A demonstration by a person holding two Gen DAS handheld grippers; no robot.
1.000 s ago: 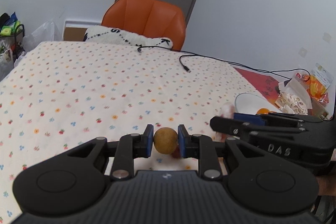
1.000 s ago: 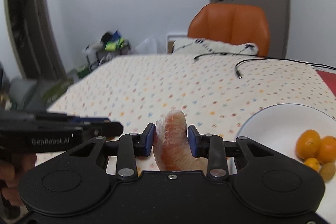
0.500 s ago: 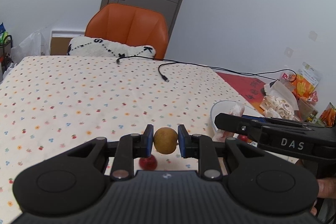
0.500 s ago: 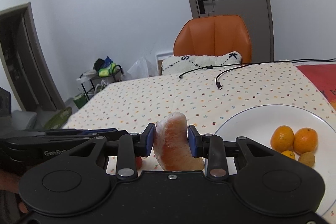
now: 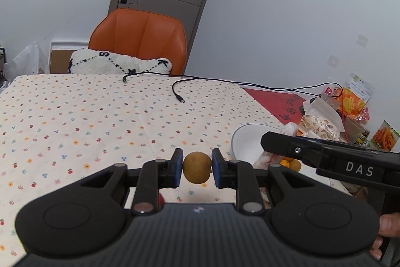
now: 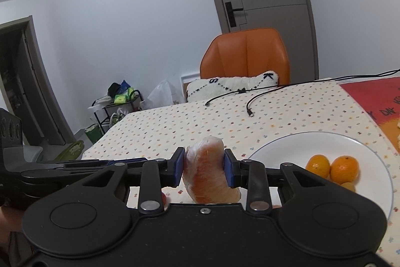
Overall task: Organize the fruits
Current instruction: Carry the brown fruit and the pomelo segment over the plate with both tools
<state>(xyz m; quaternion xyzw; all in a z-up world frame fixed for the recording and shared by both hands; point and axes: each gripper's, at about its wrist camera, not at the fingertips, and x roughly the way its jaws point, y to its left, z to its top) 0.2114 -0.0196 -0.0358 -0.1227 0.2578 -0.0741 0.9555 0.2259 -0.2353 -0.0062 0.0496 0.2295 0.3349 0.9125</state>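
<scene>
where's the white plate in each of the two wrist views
Left wrist view: the white plate sits right of centre, partly hidden behind the right gripper.
Right wrist view: it is at lower right, rim at, with two oranges on it.
Shared landmark: the orange chair at the table's far end.

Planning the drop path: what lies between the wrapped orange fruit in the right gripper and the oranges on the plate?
In the right wrist view, only the gripper's own finger and bare white plate separate the wrapped fruit from the oranges.
</scene>
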